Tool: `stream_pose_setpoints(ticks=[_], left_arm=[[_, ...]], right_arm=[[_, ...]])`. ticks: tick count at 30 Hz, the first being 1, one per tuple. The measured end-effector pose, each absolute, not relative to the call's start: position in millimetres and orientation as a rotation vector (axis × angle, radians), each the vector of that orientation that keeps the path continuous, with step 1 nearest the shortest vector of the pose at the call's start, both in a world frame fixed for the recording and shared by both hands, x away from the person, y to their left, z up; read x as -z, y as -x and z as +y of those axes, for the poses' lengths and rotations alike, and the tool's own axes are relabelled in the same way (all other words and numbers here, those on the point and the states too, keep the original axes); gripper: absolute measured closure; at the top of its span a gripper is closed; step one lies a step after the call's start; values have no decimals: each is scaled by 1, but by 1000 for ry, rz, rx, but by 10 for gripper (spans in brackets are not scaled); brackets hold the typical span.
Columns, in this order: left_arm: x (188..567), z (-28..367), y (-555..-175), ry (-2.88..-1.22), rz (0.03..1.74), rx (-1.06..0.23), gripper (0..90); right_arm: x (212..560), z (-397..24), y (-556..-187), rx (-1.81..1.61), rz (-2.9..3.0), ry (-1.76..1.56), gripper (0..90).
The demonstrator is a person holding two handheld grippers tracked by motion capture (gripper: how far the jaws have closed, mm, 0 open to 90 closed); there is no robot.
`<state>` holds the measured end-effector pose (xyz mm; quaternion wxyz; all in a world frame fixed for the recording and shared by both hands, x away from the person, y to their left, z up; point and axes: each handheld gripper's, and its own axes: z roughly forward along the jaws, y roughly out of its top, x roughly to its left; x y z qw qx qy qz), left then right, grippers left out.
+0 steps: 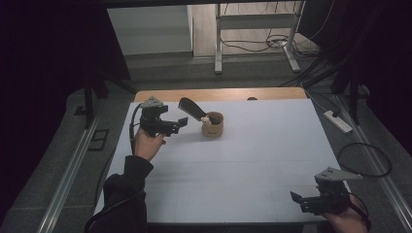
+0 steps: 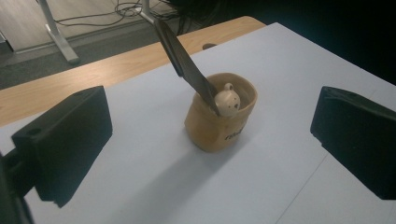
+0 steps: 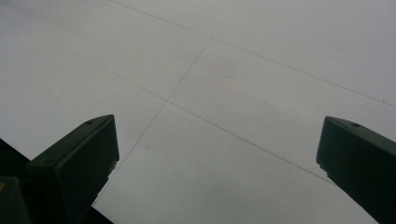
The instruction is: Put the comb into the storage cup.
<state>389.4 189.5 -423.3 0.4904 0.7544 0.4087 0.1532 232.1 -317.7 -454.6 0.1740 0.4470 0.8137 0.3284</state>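
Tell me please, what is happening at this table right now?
A person holds a two-jaw gripper in each hand. The left gripper, jaws open, points at a small tan ceramic cup on the white table; it is not touching it. A dark flat spatula and a small beige bear-shaped figure sit in the cup. The right gripper waits open near the table's front corner.

Matt tan cup [image 2: 219,126], smooth white table [image 1: 252,160], wooden edge

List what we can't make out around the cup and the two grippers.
- Cup interior: left gripper view, hidden by its wall and the bear charm.
- Black tool lower end: sunk inside the cup.
- Cup lettering: left gripper view, curves out of sight.
- Right gripper: high view, hand cut off by bottom edge.
- Left gripper: open, aimed at the cup.
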Motion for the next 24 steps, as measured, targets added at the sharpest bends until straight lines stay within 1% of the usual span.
stream_pose_setpoints(ticks=[13,24], left_arm=[[432,188,-380,-1843,982,-393,0],[435,189,-370,-1862,1000,-354,0]], right_arm=[[454,-318,-232,-935,2299,-1268,0],[454,-317,-231,-926,2291,-1266,0]])
